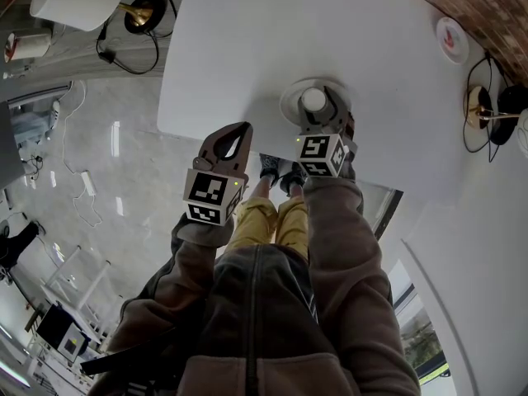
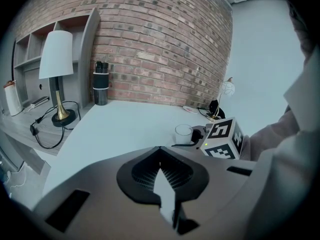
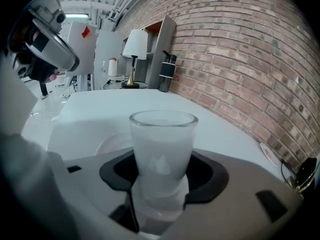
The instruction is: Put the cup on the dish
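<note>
A frosted glass cup (image 1: pixel 313 99) stands upright between the jaws of my right gripper (image 1: pixel 318 114), directly over the round white dish (image 1: pixel 289 99) on the white table (image 1: pixel 247 48). In the right gripper view the cup (image 3: pixel 162 144) fills the dark recess of the right gripper (image 3: pixel 161 184), which is shut on it; the dish (image 3: pixel 111 145) shows behind it to the left. I cannot tell whether the cup's base touches the dish. My left gripper (image 1: pixel 241 129) hangs at the table's near edge, shut and empty. Seen from the left gripper (image 2: pixel 160 151), the cup (image 2: pixel 183 133) is to the right.
A lamp (image 2: pixel 56 54) with a brass foot and a dark bottle (image 2: pixel 100 89) stand at the table's far left corner by the brick wall (image 2: pixel 160 44). A small plate with a red mark (image 1: pixel 452 38) lies near the wall. Cables and a second lamp foot (image 1: pixel 478 106) are at the right.
</note>
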`<state>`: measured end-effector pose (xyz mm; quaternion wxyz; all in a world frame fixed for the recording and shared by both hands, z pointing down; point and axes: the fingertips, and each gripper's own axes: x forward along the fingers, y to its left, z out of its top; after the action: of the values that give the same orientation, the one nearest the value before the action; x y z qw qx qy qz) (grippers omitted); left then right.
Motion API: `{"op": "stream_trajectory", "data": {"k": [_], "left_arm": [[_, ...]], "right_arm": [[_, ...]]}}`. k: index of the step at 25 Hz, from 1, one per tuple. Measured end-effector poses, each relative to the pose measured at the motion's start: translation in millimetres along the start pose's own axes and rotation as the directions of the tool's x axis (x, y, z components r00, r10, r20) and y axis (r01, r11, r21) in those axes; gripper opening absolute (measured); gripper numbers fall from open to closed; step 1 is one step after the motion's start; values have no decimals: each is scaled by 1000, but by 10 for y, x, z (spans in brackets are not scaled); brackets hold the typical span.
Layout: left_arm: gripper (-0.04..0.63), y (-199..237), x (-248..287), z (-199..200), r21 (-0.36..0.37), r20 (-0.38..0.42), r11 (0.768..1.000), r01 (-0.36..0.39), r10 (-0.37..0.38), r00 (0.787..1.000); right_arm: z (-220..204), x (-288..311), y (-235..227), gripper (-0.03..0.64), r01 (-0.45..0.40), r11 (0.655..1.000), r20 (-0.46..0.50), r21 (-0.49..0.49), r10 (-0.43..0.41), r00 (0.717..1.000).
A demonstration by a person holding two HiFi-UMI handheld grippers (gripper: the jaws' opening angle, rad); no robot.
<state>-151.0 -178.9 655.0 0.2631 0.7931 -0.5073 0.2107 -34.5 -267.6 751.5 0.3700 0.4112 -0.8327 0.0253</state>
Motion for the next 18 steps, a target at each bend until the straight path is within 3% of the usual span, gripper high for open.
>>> {"op": "stream_trajectory", "data": {"k": [9, 18], "left_arm": [[6, -1, 2, -2, -6, 5, 1000, 1, -1, 1000], [6, -30, -38, 51, -6, 15, 1000, -2, 2, 1000]], "right_arm": [[-58, -30, 8, 252, -39, 999, -18, 25, 40, 999], [-145, -19, 8, 252, -116, 987, -100, 108, 127, 987]]}}
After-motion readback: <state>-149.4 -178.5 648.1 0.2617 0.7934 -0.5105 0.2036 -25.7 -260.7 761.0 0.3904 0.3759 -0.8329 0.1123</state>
